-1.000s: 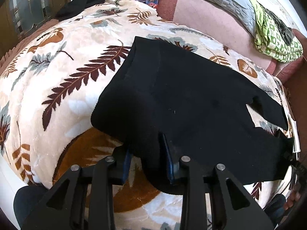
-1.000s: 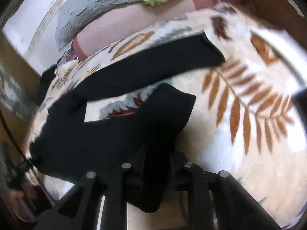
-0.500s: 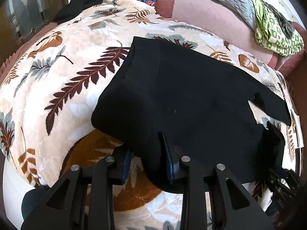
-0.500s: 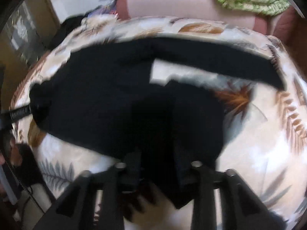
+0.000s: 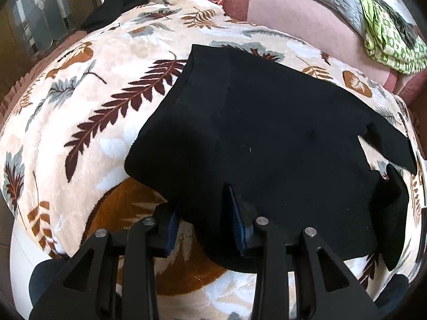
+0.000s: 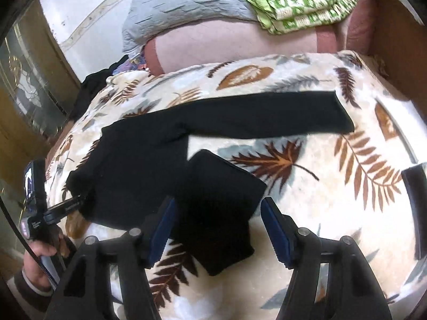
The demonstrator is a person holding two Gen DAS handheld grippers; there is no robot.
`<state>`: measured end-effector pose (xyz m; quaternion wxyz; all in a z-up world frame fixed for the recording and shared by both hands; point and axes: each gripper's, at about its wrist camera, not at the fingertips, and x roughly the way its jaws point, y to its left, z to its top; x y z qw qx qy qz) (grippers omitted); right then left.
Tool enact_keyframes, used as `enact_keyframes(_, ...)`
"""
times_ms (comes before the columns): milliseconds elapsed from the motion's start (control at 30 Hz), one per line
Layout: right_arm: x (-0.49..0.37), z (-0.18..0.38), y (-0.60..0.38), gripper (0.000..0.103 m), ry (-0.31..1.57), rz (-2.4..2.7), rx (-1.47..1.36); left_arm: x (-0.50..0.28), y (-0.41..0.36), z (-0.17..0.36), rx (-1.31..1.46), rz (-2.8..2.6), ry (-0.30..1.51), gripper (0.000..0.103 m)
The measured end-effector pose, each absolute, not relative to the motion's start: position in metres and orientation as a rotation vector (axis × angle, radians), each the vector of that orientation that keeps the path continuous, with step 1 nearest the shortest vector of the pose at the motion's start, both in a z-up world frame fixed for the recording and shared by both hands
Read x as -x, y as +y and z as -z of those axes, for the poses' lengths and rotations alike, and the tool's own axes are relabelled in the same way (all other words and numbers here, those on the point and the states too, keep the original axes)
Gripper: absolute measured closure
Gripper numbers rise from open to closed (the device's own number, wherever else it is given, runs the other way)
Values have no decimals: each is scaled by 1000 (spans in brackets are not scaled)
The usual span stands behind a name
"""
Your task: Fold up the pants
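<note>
Black pants (image 5: 280, 133) lie spread on a leaf-patterned blanket (image 5: 112, 85). My left gripper (image 5: 204, 221) is at their near edge. Its jaws are starting to open, and bunched black cloth still fills the gap between the blue pads (image 5: 236, 213). In the right wrist view one leg (image 6: 267, 117) stretches across the far side, and the other leg (image 6: 221, 200) lies folded back near me. My right gripper (image 6: 218, 229) hovers over that folded leg with its jaws opening wide, and the pads do not press on the cloth. The left gripper (image 6: 77, 201) shows at the pants' left corner, held by a hand (image 6: 40, 253).
A pink cushion (image 6: 240, 42), a grey quilt (image 6: 181, 5) and a green patterned cloth (image 6: 301, 2) lie at the bed's far end. Another dark garment (image 5: 128, 2) sits at the far left corner. A wooden door with glass panels (image 5: 40, 18) stands to the left.
My right gripper opened, let go of the pant leg and drew back upward, so the leg now lies folded on the blanket. My left gripper stayed put and its jaws are slightly wider.
</note>
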<state>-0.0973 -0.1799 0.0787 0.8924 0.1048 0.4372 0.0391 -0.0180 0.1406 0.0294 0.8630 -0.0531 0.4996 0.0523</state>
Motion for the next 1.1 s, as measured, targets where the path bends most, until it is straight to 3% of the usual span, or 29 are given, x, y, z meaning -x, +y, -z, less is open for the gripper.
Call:
enact_keyframes(133,92,-60,-180,36,939,-71,-185,22,144,-28,130,-117,1042,66)
enact_keyframes(1000,69,-18,-220,37,962,-111,-372,29,147,-25,169,-78,997,64)
enact_keyframes(1033,64,-14,-220,48,967,-121,-391,29,147,-25,167,-78,998,64)
enact_keyframes(1067,60,-11,-220,84,971,-139,-412,28,147,-25,168,-77,1001,64)
enact_keyframes(1100,58,-10,-220,96,973,-156,-430,28,147,-26,169,-77,1003,64)
